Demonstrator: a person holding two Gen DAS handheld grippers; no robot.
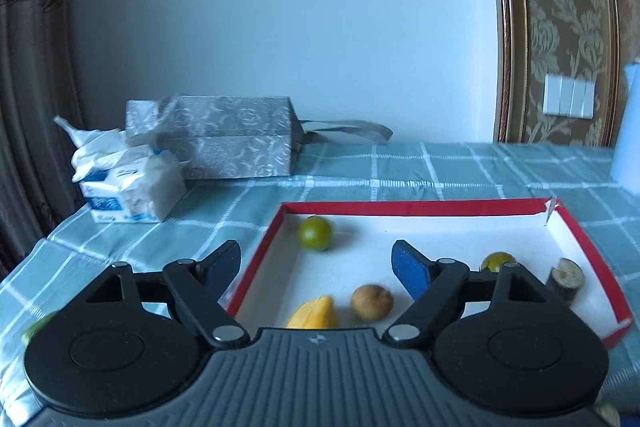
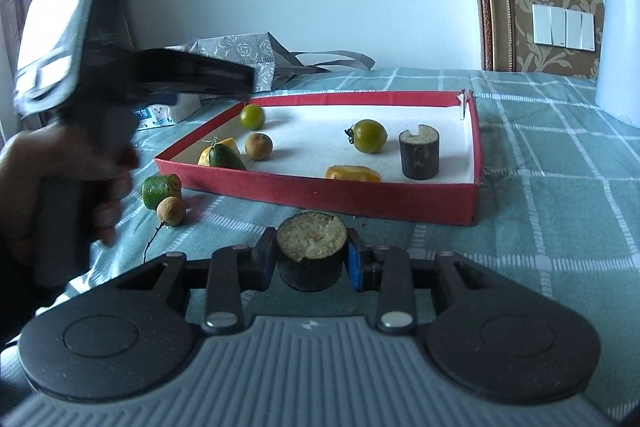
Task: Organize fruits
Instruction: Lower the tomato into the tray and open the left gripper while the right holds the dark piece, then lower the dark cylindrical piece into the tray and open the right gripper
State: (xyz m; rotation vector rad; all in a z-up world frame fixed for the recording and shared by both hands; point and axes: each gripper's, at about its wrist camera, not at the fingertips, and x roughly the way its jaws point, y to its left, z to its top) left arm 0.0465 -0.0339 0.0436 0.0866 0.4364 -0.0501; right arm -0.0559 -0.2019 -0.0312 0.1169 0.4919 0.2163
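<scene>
A red-rimmed white tray (image 2: 304,193) (image 1: 400,207) lies on the checked cloth. In it are a small green fruit (image 2: 252,116) (image 1: 315,233), a brown longan (image 2: 258,146) (image 1: 371,302), a green tomato (image 2: 369,135) (image 1: 498,261), a dark sugarcane piece (image 2: 419,155) (image 1: 566,279), a yellow piece (image 2: 352,173), and a yellow piece (image 1: 314,313) with a green cucumber bit (image 2: 226,157). My right gripper (image 2: 312,261) is shut on a second sugarcane piece (image 2: 312,251), in front of the tray. My left gripper (image 1: 316,267) is open and empty over the tray's left edge. A green cucumber chunk (image 2: 160,191) and a longan (image 2: 171,211) lie left of the tray.
A grey patterned bag (image 1: 224,139) and a tissue pack (image 1: 128,187) stand at the back left. A white kettle (image 2: 620,43) stands at the right. The hand holding the left gripper (image 2: 80,167) is at the left of the right wrist view.
</scene>
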